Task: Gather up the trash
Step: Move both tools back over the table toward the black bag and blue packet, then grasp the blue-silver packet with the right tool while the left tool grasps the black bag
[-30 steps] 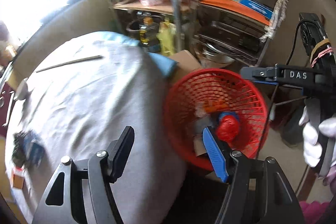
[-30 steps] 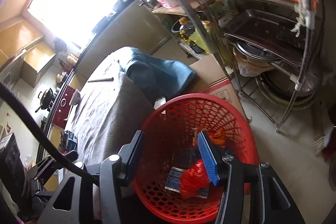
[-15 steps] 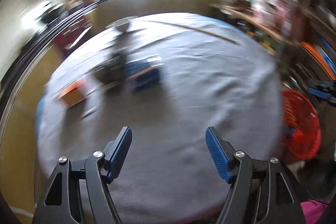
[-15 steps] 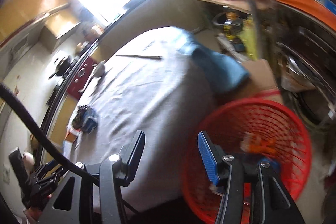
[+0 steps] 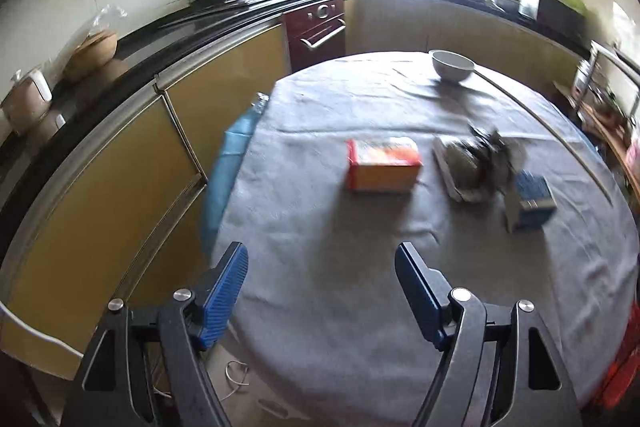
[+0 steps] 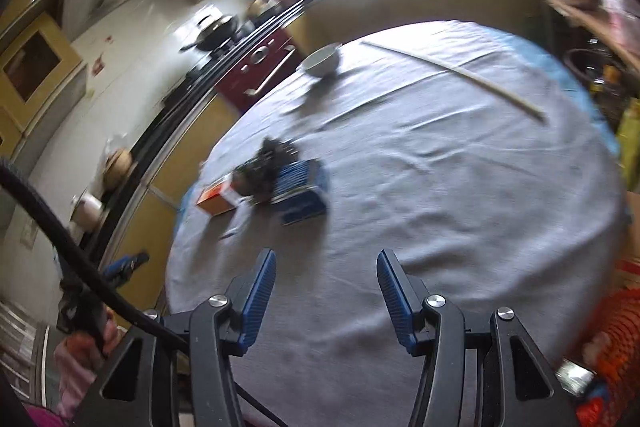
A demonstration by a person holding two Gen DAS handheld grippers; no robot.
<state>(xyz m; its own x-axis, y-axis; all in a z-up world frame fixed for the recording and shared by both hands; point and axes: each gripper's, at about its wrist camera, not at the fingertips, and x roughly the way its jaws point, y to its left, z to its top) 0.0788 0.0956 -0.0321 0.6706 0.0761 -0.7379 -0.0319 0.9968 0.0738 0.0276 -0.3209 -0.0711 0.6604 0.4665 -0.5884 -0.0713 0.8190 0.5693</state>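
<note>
On the round table with a grey cloth (image 5: 340, 287) lie an orange box (image 5: 383, 165), a dark crumpled wrapper (image 5: 478, 159) and a blue box (image 5: 532, 199). My left gripper (image 5: 322, 291) is open and empty above the near table edge, short of the orange box. My right gripper (image 6: 326, 289) is open and empty over the cloth (image 6: 440, 187); the orange box (image 6: 216, 199), wrapper (image 6: 262, 171) and blue box (image 6: 300, 193) lie ahead to its left. The red basket (image 6: 612, 331) shows at the right edge, and in the left wrist view (image 5: 624, 359).
A white bowl (image 5: 452, 65) and a long thin stick (image 6: 452, 79) lie at the far side of the table. Yellow kitchen cabinets (image 5: 120, 195) and a counter with a stove curve along the left. Shelving stands at the right.
Both grippers have swung left, away from the red basket, and now face the table with the boxes and wrapper. Both stay open and empty.
</note>
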